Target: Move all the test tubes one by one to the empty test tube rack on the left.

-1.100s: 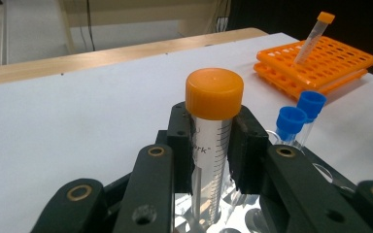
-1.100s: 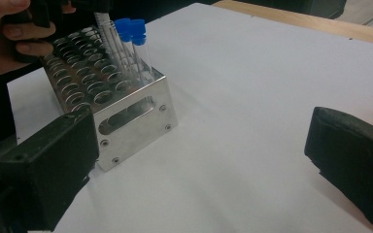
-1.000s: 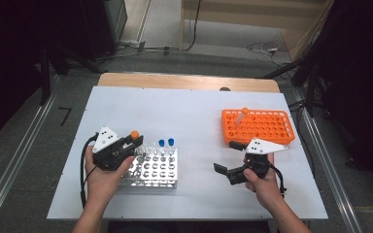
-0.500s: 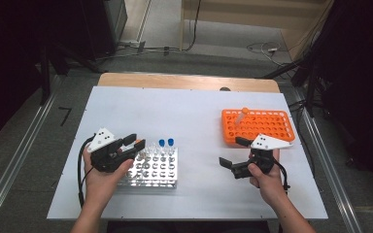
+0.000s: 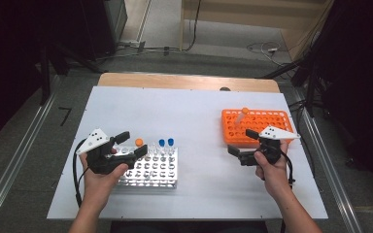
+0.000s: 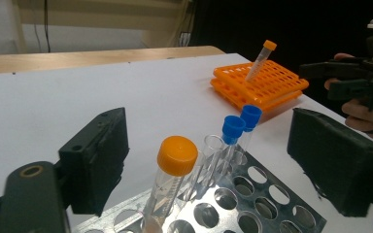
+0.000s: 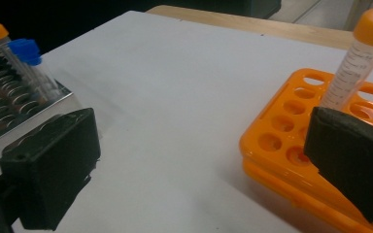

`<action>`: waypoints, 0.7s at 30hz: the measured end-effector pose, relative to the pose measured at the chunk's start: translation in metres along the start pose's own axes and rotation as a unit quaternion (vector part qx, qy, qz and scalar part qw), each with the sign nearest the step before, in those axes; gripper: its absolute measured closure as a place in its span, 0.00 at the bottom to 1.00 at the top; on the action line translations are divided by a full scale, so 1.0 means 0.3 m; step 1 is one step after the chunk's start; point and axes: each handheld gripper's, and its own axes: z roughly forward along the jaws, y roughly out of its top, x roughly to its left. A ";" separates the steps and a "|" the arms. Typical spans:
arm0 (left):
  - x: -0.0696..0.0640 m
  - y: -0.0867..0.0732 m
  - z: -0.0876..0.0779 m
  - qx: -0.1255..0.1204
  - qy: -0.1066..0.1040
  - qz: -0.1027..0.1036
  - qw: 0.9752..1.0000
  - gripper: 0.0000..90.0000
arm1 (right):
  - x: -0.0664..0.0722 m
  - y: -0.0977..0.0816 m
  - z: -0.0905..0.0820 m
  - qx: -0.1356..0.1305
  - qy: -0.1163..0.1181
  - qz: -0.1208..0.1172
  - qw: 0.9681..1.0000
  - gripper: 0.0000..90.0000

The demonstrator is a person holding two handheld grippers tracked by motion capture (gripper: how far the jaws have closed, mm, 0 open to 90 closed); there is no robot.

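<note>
Orange-capped tube point(image 6: 171, 182) stands in the metal rack point(image 5: 150, 170) at its 11 o'clock corner, between the left gripper's point(image 5: 132, 144) jaws, which have just been opening and no longer press it. 2 blue-capped tubes point(image 5: 165, 142) stand at the rack's 1 o'clock edge. 1 tube point(image 5: 242, 116) remains in the orange rack point(image 5: 257, 127), at 12 o'clock from the spread, empty right gripper point(image 5: 242, 145): likely next.

The high view is looking down on the white tabletop point(image 5: 184, 111) from above. Both gripper views are sitting low and close, sharing the orange plastic tube rack point(image 6: 260, 85) and the perforated metal tube rack point(image 7: 9, 104).
</note>
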 end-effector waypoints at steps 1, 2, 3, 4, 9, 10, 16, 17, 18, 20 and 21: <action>0.001 0.000 -0.001 -0.001 -0.002 -0.001 1.000 0.14 | -0.006 0.001 0.002 0.001 -0.004 0.002 1.000 0.00; 0.001 -0.001 -0.001 -0.001 -0.006 0.000 1.000 0.12 | -0.013 0.004 0.005 0.001 -0.009 0.004 1.000 0.00; 0.002 -0.002 -0.001 -0.001 -0.009 -0.001 1.000 0.10 | -0.018 0.006 0.007 0.000 -0.014 0.004 1.000 0.00; 0.001 -0.003 -0.001 -0.002 -0.011 -0.002 1.000 0.09 | -0.024 0.008 0.009 0.002 -0.019 0.005 1.000 0.01; 0.001 -0.011 0.001 -0.005 -0.028 -0.004 1.000 0.01 | -0.062 0.014 0.023 0.002 -0.033 0.017 0.999 0.02; 0.000 -0.011 0.001 -0.005 -0.030 -0.002 1.000 0.01 | -0.069 0.014 0.027 0.003 -0.037 0.021 0.999 0.02; -0.007 -0.001 0.005 -0.014 -0.040 -0.001 0.999 0.00 | -0.114 0.019 0.064 0.012 -0.063 0.034 0.997 0.05; -0.008 -0.001 0.008 -0.012 -0.040 0.002 0.999 0.00 | -0.119 0.020 0.069 0.014 -0.067 0.036 0.997 0.06; -0.009 -0.002 0.010 -0.011 -0.040 0.003 0.999 0.00 | -0.129 0.023 0.078 0.015 -0.072 0.042 0.996 0.08; -0.010 -0.003 0.012 -0.008 -0.040 0.003 0.999 0.00 | -0.144 0.027 0.090 0.015 -0.082 0.053 0.995 0.13; -0.010 -0.004 0.011 -0.008 -0.039 0.004 0.999 0.00 | -0.151 0.028 0.096 0.016 -0.087 0.053 0.995 0.14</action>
